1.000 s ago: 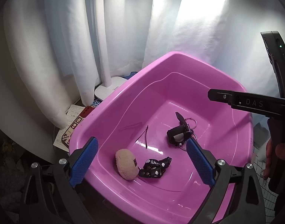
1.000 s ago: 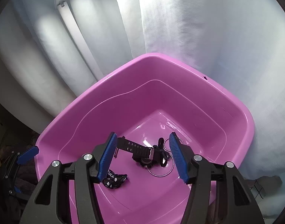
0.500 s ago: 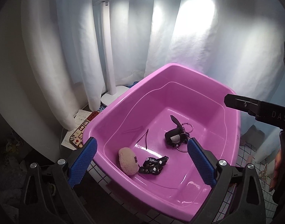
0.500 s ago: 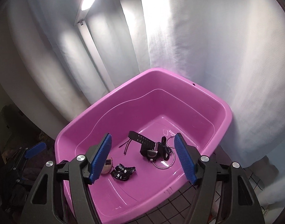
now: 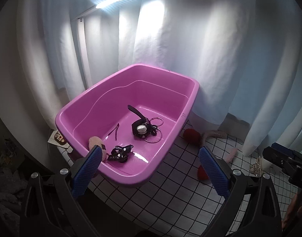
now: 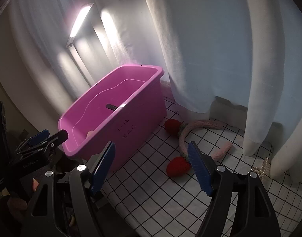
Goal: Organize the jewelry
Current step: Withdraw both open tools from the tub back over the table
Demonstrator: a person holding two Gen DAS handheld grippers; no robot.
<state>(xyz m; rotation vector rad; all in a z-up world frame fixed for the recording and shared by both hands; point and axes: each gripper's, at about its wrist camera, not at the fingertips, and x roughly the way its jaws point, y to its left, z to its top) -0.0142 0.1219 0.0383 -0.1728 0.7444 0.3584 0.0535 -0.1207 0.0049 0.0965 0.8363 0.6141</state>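
The knitted strawberry headband is seen lying on the checked desk beside the pink tub, just ahead of the right claw, whose jaws have just been opening and hold nothing. It is judged soft and light, best taken at its arched band. The left claw is spread wide, empty.

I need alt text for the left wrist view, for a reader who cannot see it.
A pink tub stands on a checked cloth and holds a black watch, thin hoops, a fluffy puff and a black strap. The open left gripper frames it, with white curtains behind.
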